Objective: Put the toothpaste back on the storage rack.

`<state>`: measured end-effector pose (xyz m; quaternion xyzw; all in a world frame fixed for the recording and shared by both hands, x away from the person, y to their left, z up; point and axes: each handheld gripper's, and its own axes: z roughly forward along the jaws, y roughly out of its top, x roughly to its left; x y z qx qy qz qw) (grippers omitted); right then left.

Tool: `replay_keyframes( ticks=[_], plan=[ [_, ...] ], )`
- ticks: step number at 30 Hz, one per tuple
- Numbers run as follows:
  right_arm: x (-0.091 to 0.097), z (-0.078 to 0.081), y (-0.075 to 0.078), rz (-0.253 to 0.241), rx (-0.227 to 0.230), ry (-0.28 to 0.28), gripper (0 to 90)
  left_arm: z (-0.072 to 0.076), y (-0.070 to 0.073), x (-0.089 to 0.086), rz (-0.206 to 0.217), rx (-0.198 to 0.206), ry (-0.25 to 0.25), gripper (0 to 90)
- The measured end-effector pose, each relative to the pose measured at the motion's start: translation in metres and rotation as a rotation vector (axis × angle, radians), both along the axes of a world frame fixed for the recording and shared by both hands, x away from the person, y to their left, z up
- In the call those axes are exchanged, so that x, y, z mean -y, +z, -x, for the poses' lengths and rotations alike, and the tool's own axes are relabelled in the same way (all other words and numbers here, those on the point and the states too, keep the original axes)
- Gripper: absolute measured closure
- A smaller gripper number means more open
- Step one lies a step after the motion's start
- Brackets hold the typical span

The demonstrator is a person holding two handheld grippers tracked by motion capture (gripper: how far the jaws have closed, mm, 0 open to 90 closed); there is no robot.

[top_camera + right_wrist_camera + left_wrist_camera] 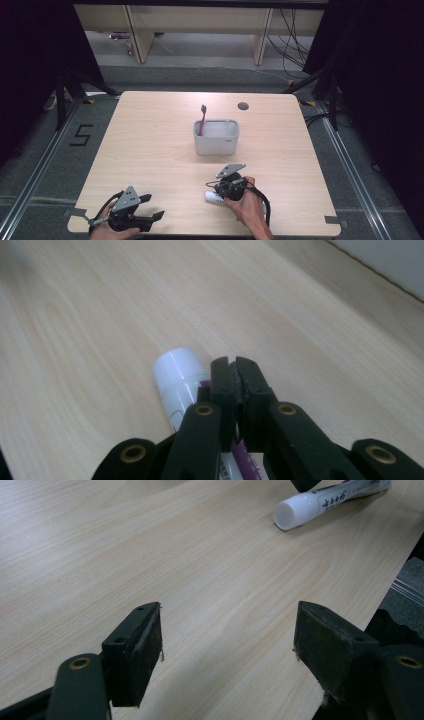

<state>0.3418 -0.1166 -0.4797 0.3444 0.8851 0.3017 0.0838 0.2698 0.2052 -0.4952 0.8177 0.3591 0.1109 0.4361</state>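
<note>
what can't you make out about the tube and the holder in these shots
- Toothpaste tube: in the right gripper view the shut right gripper covers its body; whether the jaws pinch it is unclear.
- Tube's tail: cut off by the top edge in the left gripper view.
- Tube print: too small to read.
- White holder: its inside is hidden by its wall in the high view; the toothbrush base too.
</note>
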Motion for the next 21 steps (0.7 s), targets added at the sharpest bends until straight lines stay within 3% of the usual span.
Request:
replay_keyframes(
  ticks=[3,4,5,11,12,17,18,21],
  plan=[
    [-0.002,0.005,0.001,0.004,-0.009,0.015,87.0,0.000,0.000,0.000,0.009,0.007,0.010,27.1],
    [-0.003,0.006,-0.001,0.001,0.012,0.023,86.9,0.000,0.000,0.000,0.007,0.006,0.009,27.1],
    [-0.003,0.007,0.000,0.005,-0.010,0.027,86.8,0.000,0.000,0.000,0.007,0.007,0.009,27.1],
    [-0.002,0.019,0.001,0.002,-0.016,0.033,86.6,0.000,0.000,0.000,0.008,0.009,0.009,27.1],
    [-0.001,0.019,0.001,-0.003,-0.007,0.080,86.6,0.000,0.000,0.000,0.008,0.009,0.008,27.1],
    [0.002,0.028,0.002,0.000,-0.032,0.055,86.6,0.000,-0.001,0.000,0.016,0.010,0.005,27.1],
    [0.003,0.028,0.002,-0.010,-0.031,0.083,86.6,0.000,-0.001,0.000,0.013,0.010,0.011,27.1],
    [0.005,0.032,0.002,-0.005,-0.018,0.082,86.2,0.000,-0.001,0.000,0.015,0.009,0.005,27.1]
  ],
)
